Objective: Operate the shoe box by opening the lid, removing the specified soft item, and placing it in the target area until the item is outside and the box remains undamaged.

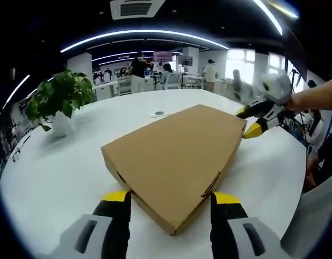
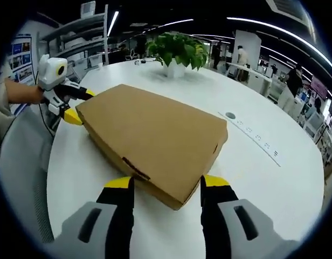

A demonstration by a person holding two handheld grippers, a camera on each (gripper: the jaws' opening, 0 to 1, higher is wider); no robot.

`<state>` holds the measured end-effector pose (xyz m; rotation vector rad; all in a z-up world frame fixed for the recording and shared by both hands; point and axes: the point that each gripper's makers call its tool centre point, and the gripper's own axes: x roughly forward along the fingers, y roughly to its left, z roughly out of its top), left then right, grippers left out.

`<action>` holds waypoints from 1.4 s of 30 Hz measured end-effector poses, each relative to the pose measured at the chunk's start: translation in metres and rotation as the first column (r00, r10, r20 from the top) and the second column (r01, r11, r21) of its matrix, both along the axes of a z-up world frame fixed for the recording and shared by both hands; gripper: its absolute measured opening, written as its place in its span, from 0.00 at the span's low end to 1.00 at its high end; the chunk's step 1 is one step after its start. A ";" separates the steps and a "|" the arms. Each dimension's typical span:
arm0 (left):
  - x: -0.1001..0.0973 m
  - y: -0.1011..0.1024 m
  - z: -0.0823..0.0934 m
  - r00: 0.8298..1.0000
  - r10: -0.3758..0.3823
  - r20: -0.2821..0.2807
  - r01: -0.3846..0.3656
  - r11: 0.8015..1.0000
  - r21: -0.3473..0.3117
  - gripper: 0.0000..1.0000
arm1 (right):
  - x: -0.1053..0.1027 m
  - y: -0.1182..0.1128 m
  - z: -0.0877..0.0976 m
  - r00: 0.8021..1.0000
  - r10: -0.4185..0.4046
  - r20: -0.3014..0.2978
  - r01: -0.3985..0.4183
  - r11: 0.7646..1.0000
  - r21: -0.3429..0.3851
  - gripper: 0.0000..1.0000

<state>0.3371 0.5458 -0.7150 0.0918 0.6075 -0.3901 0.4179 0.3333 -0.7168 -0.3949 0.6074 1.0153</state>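
Note:
A closed brown cardboard shoe box lies flat on the white round table, its lid down. My left gripper is open, its yellow-tipped jaws straddling the near corner of the box. At the far right corner, my right gripper stands with its jaws apart at the box edge, held by a hand. In the right gripper view the same box fills the middle, and my right gripper is open around its near corner. The left gripper sits at the opposite corner.
A potted green plant stands on the table beyond the box. A socket strip and a round disc are set in the tabletop. A grey chair is at the table's edge. People and desks are far behind.

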 end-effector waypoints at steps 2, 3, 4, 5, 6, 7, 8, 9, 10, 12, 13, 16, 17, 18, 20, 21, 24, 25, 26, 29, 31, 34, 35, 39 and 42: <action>0.000 0.003 0.000 1.000 -0.007 -0.007 0.007 1.000 0.003 0.60 | -0.002 0.003 0.000 1.000 -0.005 0.001 0.005 1.000 0.003 0.45; -0.001 0.004 0.000 1.000 -0.010 -0.009 0.010 1.000 0.004 0.60 | -0.003 0.004 0.000 1.000 -0.009 0.000 0.009 1.000 0.006 0.45; 0.000 0.006 -0.001 1.000 -0.013 -0.013 0.014 1.000 0.007 0.60 | -0.004 0.005 0.000 1.000 -0.012 -0.001 0.012 1.000 0.009 0.45; 0.000 0.008 -0.001 1.000 -0.016 -0.016 0.016 1.000 0.009 0.60 | -0.005 0.006 0.000 1.000 -0.015 -0.001 0.015 1.000 0.011 0.45; -0.001 0.009 -0.001 1.000 -0.019 -0.019 0.020 1.000 0.012 0.60 | -0.006 0.007 0.000 1.000 -0.018 -0.002 0.018 1.000 0.013 0.45; -0.001 0.010 -0.001 1.000 -0.022 -0.020 0.022 1.000 0.012 0.60 | -0.007 0.009 0.000 1.000 -0.022 -0.002 0.022 1.000 0.015 0.45; -0.001 0.011 -0.001 0.999 -0.024 -0.022 0.024 1.000 0.013 0.60 | -0.008 0.010 0.000 1.000 -0.026 -0.001 0.026 1.000 0.016 0.45; -0.002 0.011 -0.001 0.999 -0.026 -0.024 0.027 1.000 0.015 0.60 | -0.009 0.011 0.000 1.000 -0.030 -0.001 0.030 0.999 0.017 0.45; -0.002 0.013 -0.002 0.999 -0.030 -0.025 0.030 0.999 0.016 0.60 | -0.010 0.011 0.000 0.999 -0.033 -0.001 0.033 0.999 0.017 0.45; -0.002 0.015 -0.002 0.999 -0.036 -0.028 0.036 0.999 0.019 0.60 | -0.012 0.013 0.000 0.999 -0.038 0.001 0.038 0.999 0.019 0.45; -0.002 0.016 -0.002 0.999 -0.038 -0.028 0.038 0.999 0.019 0.60 | -0.013 0.014 0.000 0.999 -0.043 0.002 0.043 0.999 0.021 0.45; -0.003 0.020 -0.003 0.998 -0.046 -0.036 0.047 0.999 0.020 0.59 | -0.015 0.017 0.001 0.999 -0.051 0.000 0.051 0.998 0.025 0.45; -0.004 0.021 -0.003 0.998 -0.048 -0.035 0.049 0.999 0.021 0.59 | -0.017 0.018 0.001 0.998 -0.056 -0.001 0.056 0.998 0.027 0.45; -0.004 0.022 -0.003 0.998 -0.051 -0.035 0.051 0.998 0.023 0.59 | -0.017 0.019 0.001 0.998 -0.058 0.000 0.058 0.998 0.027 0.45; -0.005 0.024 -0.004 0.998 -0.060 -0.036 0.061 0.998 0.035 0.58 | -0.019 0.021 0.001 0.998 -0.065 0.000 0.065 0.997 0.029 0.45; -0.005 0.025 -0.004 0.997 -0.062 -0.036 0.063 0.997 0.036 0.58 | -0.020 0.022 0.001 0.998 -0.068 0.001 0.068 0.997 0.029 0.45; -0.005 0.030 -0.004 0.997 -0.070 -0.039 0.071 0.997 0.034 0.58 | -0.024 0.025 0.000 0.997 -0.082 0.006 0.081 0.996 0.036 0.45; -0.005 0.031 -0.004 0.997 -0.073 -0.040 0.074 0.997 0.035 0.58 | -0.025 0.025 0.000 0.996 -0.085 0.006 0.085 0.996 0.037 0.45; -0.005 0.032 -0.004 0.996 -0.078 -0.041 0.080 0.996 0.035 0.58 | -0.026 0.026 0.000 0.996 -0.089 0.006 0.089 0.995 0.040 0.45; -0.006 0.035 -0.004 0.995 -0.092 -0.044 0.094 0.995 0.036 0.58 | -0.030 0.029 0.001 0.995 -0.104 0.001 0.104 0.993 0.049 0.45; -0.007 0.036 -0.004 0.994 -0.100 -0.044 0.102 0.994 0.037 0.58 | -0.032 0.030 0.001 0.994 -0.112 -0.001 0.112 0.992 0.053 0.45; -0.009 0.039 -0.003 0.993 -0.113 -0.044 0.114 0.993 0.037 0.58 | -0.035 0.032 0.001 0.992 -0.123 -0.004 0.123 0.991 0.059 0.45; -0.009 0.040 -0.003 0.992 -0.116 -0.044 0.117 0.992 0.037 0.58 | -0.037 0.033 0.001 0.992 -0.127 -0.004 0.127 0.990 0.063 0.45; -0.011 0.044 -0.002 0.990 -0.129 -0.049 0.131 0.991 0.039 0.58 | -0.042 0.036 0.002 0.990 -0.142 -0.008 0.142 0.987 0.072 0.44; -0.014 0.045 -0.002 0.989 -0.137 -0.052 0.139 0.990 0.039 0.58 | -0.046 0.038 0.002 0.988 -0.151 -0.008 0.151 0.985 0.079 0.44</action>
